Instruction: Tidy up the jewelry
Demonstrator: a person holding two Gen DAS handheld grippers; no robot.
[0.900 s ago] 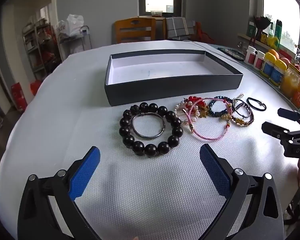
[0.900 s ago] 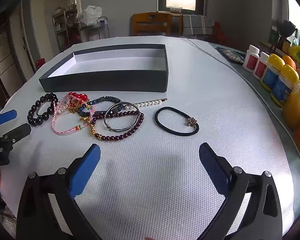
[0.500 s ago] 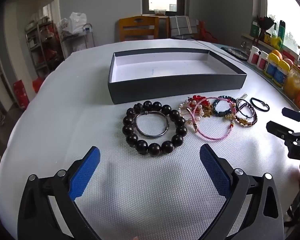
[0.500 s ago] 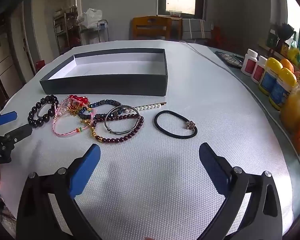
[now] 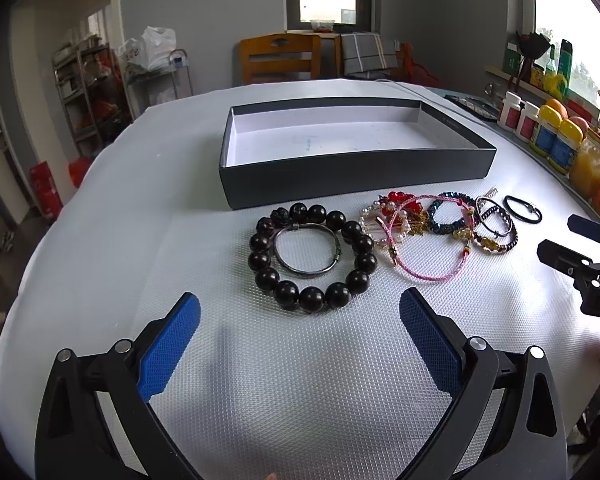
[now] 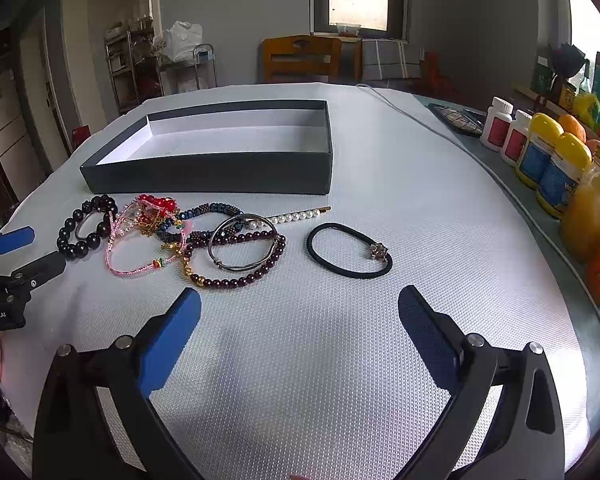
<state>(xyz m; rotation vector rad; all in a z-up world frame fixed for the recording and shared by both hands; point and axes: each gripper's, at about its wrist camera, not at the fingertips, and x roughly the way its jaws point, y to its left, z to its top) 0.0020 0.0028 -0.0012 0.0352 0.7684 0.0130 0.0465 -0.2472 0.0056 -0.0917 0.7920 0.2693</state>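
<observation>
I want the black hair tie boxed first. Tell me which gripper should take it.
Right. The black hair tie lies apart from the pile, just ahead of the right gripper, jaws wide and empty. From the left gripper it lies beyond the tangled bracelets.

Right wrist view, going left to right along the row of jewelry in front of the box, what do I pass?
Black bead bracelet → pink cord bracelet → dark red bead bracelet → black hair tie. The tangled red, gold and blue pieces between overlap too much to order.
</observation>
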